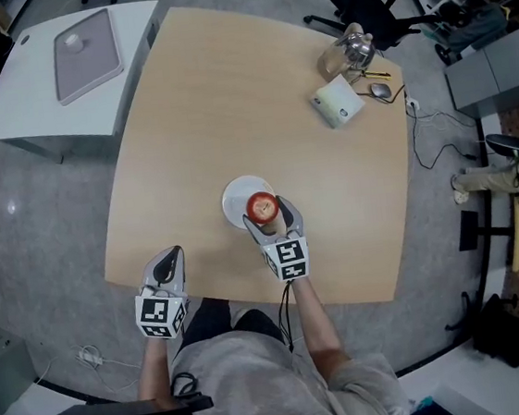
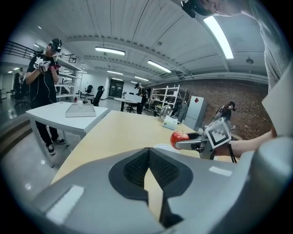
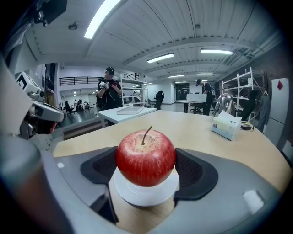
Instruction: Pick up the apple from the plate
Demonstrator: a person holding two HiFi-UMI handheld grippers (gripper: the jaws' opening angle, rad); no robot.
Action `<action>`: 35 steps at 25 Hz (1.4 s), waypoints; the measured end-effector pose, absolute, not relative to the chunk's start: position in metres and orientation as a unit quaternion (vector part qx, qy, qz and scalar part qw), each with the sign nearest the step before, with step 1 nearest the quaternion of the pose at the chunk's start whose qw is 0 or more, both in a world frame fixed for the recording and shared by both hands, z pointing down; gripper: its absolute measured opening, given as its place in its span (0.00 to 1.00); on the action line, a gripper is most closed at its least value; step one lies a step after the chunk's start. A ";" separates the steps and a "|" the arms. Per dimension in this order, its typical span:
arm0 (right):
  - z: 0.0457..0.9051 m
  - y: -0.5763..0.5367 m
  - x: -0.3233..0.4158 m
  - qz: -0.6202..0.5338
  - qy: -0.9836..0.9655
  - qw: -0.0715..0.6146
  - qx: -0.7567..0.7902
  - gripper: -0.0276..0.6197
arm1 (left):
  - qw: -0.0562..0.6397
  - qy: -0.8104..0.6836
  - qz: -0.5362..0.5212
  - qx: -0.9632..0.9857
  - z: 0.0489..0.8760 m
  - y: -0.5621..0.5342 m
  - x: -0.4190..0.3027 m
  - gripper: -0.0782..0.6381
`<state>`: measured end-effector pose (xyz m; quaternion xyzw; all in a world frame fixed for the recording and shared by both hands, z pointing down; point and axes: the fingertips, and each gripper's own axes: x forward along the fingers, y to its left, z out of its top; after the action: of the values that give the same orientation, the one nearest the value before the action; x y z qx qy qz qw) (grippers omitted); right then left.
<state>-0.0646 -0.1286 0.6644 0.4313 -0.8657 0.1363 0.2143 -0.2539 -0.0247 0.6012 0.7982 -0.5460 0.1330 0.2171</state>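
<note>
A red apple (image 3: 145, 157) with a thin brown stem is pinched between the 2 dark fingers (image 3: 194, 170) of my right gripper (image 1: 268, 216). 1 ribbed pad presses on each side of the apple, and the stem points up. Just beneath it lies a small round white plate (image 3: 146, 195). I cannot tell whether the apple touches the plate or hangs clear of it. The plate rests on a pale wooden desk (image 1: 229, 103), near the edge closest to me. The black-and-white marker cube (image 1: 288, 257) on my right gripper sits just behind the apple in the head view.

My left gripper (image 1: 168, 256) is at the desk's near edge, to the left and well apart from the plate. Its 2 fingers (image 2: 132, 168) are pressed together at the tips, with nothing between them.

Toward the desk's far right corner, well apart from the plate, stands a white tissue box (image 1: 338, 103). Just beyond it are a shiny metal kettle (image 1: 353, 50) and a dark computer mouse (image 1: 380, 90).

Left of the desk is a white side table (image 1: 34, 107) carrying a grey rectangular tray (image 1: 85, 52). A person in black clothes (image 2: 46, 73) stands behind that table.
</note>
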 end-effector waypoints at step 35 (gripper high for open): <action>0.593 -0.064 0.113 0.132 -0.779 0.157 0.593 0.66 | 0.181 -0.406 0.153 0.883 0.578 -0.042 -0.114 0.14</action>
<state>0.1134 -0.0636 0.5932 0.5928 -0.7788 0.1316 0.1570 -0.1136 -0.0418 0.5780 0.8826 -0.4061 0.1531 0.1806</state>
